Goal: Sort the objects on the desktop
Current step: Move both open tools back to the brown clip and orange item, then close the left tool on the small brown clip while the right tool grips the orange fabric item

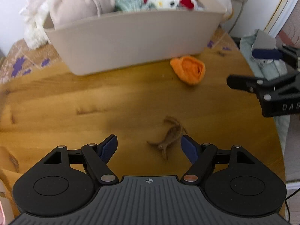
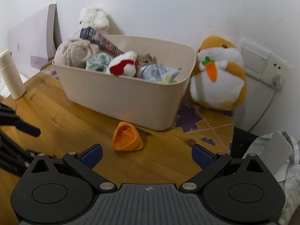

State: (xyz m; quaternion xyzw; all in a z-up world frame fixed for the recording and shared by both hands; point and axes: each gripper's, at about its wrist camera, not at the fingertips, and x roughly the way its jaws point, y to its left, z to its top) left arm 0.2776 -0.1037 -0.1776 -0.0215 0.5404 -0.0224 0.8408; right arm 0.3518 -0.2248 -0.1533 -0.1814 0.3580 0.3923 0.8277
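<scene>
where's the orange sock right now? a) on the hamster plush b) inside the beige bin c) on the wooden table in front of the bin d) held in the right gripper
c: the orange sock lies on the bare wooden table just in front of the beige bin, with no gripper touching it.

Both hand-held grippers tilt downward, left hand-held gripper (image 1: 149,146) and right hand-held gripper (image 2: 147,154) spread wide (nothing gripped).
</scene>
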